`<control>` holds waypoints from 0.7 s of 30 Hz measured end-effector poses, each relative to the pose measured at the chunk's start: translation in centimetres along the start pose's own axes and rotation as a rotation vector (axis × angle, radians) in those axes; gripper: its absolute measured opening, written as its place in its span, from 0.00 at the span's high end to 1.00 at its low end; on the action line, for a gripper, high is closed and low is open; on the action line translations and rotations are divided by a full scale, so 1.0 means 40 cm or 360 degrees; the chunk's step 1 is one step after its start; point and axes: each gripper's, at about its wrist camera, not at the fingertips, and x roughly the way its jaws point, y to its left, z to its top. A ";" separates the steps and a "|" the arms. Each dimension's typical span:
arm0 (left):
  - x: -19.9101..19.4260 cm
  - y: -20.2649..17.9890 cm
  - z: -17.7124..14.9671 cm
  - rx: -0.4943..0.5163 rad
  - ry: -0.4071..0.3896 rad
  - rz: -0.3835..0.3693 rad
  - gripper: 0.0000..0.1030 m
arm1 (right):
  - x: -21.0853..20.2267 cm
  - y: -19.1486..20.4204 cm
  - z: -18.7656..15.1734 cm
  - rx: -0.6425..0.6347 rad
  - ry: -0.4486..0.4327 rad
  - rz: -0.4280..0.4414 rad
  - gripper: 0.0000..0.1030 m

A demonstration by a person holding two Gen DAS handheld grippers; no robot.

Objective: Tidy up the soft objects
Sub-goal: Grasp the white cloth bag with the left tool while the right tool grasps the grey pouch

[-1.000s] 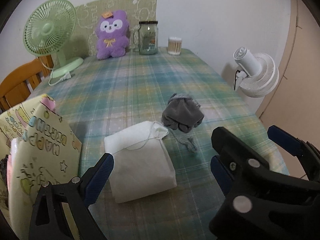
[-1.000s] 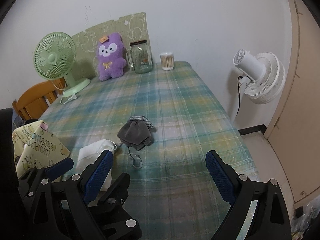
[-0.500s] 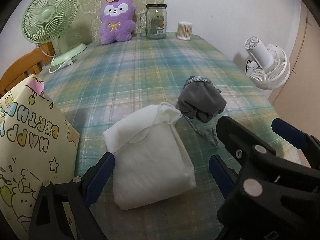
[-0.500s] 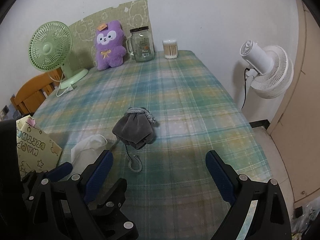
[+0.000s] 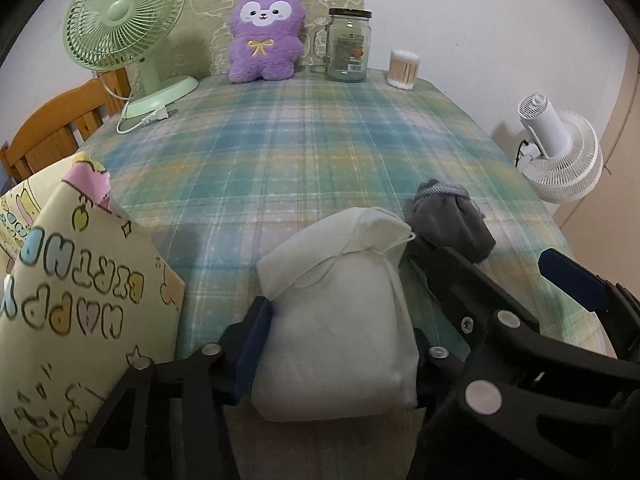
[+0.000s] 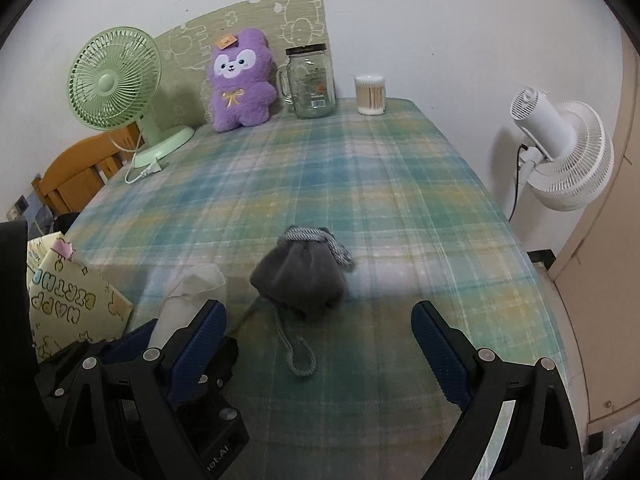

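Observation:
A white drawstring pouch (image 5: 340,320) lies at the near edge of the plaid table (image 5: 304,140). It sits between the fingers of my left gripper (image 5: 338,340), whose jaws are closing, and the blue pads press its sides. A grey drawstring pouch (image 6: 300,280) lies just to its right, its cord trailing toward me. My right gripper (image 6: 318,344) stands open just short of the grey pouch, over the cord, with nothing between its fingers. A purple plush toy (image 5: 262,32) leans at the table's far end.
A yellow birthday gift bag (image 5: 80,292) stands at the near left. A green fan (image 5: 124,20), a glass jar (image 5: 348,46) and a tub of cotton swabs (image 5: 403,69) line the far edge. A white fan (image 5: 560,152) stands off the right side, a wooden chair (image 5: 52,128) on the left.
My left gripper moved forward over the white pouch and its jaws narrowed onto it. My right gripper came closer to the grey pouch and stayed wide.

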 end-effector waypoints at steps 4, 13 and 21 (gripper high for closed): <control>0.008 0.004 0.015 -0.0014 0.0012 0.0006 0.55 | 0.017 0.002 0.016 0.0003 0.0025 0.0022 0.07; 0.028 -0.001 0.037 0.0024 -0.0014 0.0038 0.62 | 0.071 0.014 0.039 -0.0011 0.0081 0.0005 0.22; 0.031 -0.005 0.036 0.0055 -0.0054 0.0041 0.63 | 0.103 0.005 0.032 0.0046 0.0136 0.0094 0.44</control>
